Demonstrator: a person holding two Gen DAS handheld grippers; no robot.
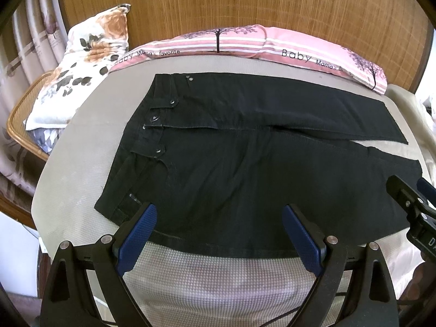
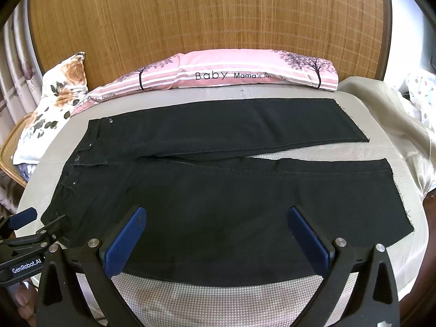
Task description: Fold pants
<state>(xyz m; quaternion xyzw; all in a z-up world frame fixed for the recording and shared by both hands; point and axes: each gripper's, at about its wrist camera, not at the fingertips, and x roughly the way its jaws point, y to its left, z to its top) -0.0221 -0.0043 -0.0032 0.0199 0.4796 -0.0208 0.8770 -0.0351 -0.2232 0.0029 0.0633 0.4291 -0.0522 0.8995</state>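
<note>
Black pants [image 1: 245,169] lie flat on a grey mattress pad [image 1: 218,278], waistband to the left, both legs running right with a narrow gap between them; they also show in the right wrist view [image 2: 218,204]. My left gripper [image 1: 219,234] is open with blue pads, hovering over the near edge of the pants by the waist end. My right gripper [image 2: 216,238] is open over the near leg's edge. Each gripper shows in the other's view, the right one [image 1: 414,199] at the right edge, the left one [image 2: 32,226] at the left edge.
A pink striped pillow [image 2: 231,73] lies along the far edge of the bed against a woven bamboo headboard [image 2: 204,13]. A floral pillow [image 1: 87,62] rests on a rattan chair [image 1: 16,125] at far left. A beige blanket [image 2: 395,125] lies bunched at right.
</note>
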